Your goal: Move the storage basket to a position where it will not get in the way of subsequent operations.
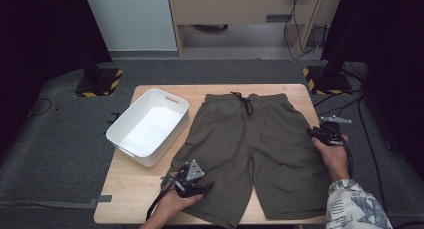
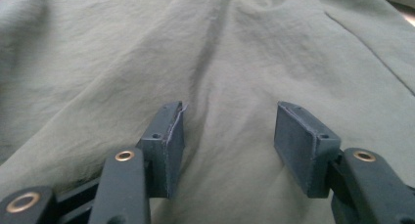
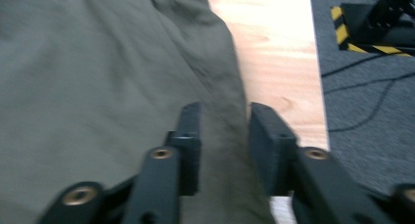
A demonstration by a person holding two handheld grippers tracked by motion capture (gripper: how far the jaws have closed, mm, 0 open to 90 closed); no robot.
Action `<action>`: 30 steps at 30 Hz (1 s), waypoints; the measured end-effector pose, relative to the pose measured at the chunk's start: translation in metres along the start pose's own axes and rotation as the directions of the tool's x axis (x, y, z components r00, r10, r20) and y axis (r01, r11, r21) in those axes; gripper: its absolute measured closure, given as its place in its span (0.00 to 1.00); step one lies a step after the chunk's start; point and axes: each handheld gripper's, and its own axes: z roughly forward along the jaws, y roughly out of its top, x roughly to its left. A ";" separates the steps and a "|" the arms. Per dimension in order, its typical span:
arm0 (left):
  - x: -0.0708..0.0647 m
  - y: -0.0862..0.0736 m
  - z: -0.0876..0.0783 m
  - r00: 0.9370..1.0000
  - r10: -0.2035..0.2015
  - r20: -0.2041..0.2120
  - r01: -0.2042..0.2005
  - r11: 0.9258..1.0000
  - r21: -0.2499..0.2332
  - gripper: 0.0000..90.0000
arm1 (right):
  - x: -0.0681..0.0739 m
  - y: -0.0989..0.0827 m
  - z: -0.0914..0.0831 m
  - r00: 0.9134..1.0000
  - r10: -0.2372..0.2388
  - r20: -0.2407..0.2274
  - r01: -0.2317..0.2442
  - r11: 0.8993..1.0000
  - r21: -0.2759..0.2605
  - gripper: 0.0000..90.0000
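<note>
Grey carpet surrounds a pale wooden worktop, with two yellow-and-black striped stand bases at its far corners.

High view: olive-green shorts lie flat on the worktop, waistband and dark drawstring toward the far edge, legs toward the person. White plastic bin sits just left of the shorts, empty. Left hand-held gripper rests at the hem of the left leg; right hand-held gripper sits at the outer side seam of the right leg, near the worktop's right edge. A patterned sleeve covers the right forearm.

Left gripper view: left hand-held gripper with jaws spread wide, wrinkled shorts fabric lying under and between them; the pads do not press on it.

Right gripper view: right hand-held gripper with jaws apart by a narrow gap, straddling the shorts' side edge; blur leaves it unclear whether the pads pinch the cloth. Bare worktop lies just beside, with carpet and cables beyond.
</note>
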 end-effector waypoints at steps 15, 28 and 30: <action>0.006 0.009 0.002 1.000 -0.021 0.004 0.021 1.000 -0.010 0.29 | 0.048 0.009 -0.006 0.989 -0.045 -0.140 0.040 0.999 -0.038 0.35; 0.028 0.035 -0.008 0.997 -0.071 -0.005 0.071 0.995 -0.064 0.16 | 0.086 0.014 -0.016 0.970 -0.098 -0.223 0.090 0.995 -0.048 0.19; 0.032 0.042 -0.008 0.998 -0.060 0.006 0.060 0.997 -0.058 0.16 | 0.095 0.014 -0.017 0.966 -0.101 -0.240 0.091 0.995 -0.050 0.17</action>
